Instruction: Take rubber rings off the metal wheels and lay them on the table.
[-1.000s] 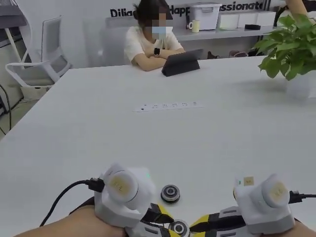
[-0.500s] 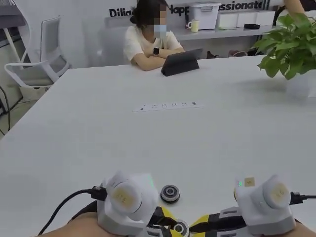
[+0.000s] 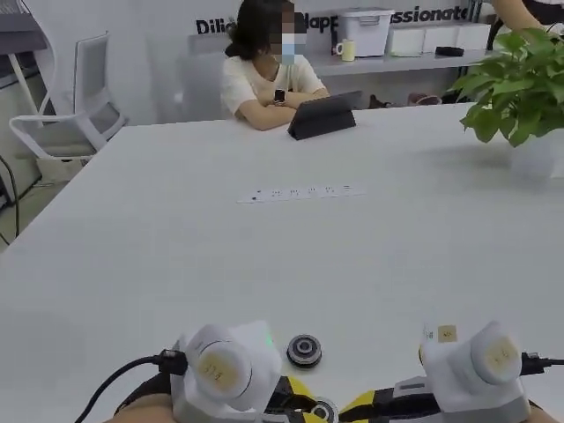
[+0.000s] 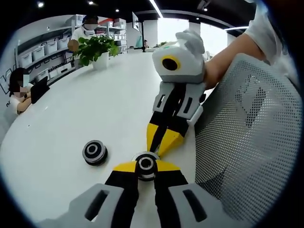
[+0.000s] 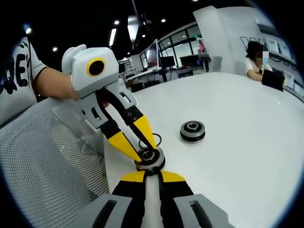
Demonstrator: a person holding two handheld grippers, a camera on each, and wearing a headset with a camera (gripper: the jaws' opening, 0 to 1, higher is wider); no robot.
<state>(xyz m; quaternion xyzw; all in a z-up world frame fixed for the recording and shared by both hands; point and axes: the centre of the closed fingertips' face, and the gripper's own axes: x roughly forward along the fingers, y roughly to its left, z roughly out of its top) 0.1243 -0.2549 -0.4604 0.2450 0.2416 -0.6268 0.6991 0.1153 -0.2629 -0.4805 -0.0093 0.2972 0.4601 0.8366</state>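
— Metal wheels, head view first: where are they?
— The held wheel [image 3: 322, 410] is at the bottom edge, by the near rim of the white table [image 3: 264, 256], between the two grippers. It lies flat with its hub hole facing up, so the axis is vertical. The loose wheel [image 3: 304, 349] is just beyond it on the table, also flat with hub up, and nothing touches it.
— Grippers there?
— The left gripper [image 3: 300, 404] points right and the right gripper [image 3: 352, 409] points left, yellow tips meeting at the held wheel. The frame crops the tips, so I cannot tell the grip from this view. Further back are a power strip [image 3: 300, 190], a plant [image 3: 515, 79] and a seated person [image 3: 264, 79].
— Left gripper view?
— The left gripper [image 4: 146, 167] has a yellow tip on each side of the held wheel [image 4: 145, 163], clamped on it, with the hub face showing. The right gripper [image 4: 159, 145] comes in from the far side, fingers nearly together and tips on the wheel's rim. The loose wheel [image 4: 95, 152] is near, off to the left, apart. A mesh chair back [image 4: 242, 133] is on the right.
— Right gripper view?
— The right gripper [image 5: 153, 176] has only a narrow gap between its fingers, with the held wheel [image 5: 150, 158] right at the tips. I cannot tell whether they pinch the rim. The left gripper [image 5: 142, 147] reaches in from the upper left, fingers on the wheel. The loose wheel [image 5: 192, 129] lies flat to the right, apart.
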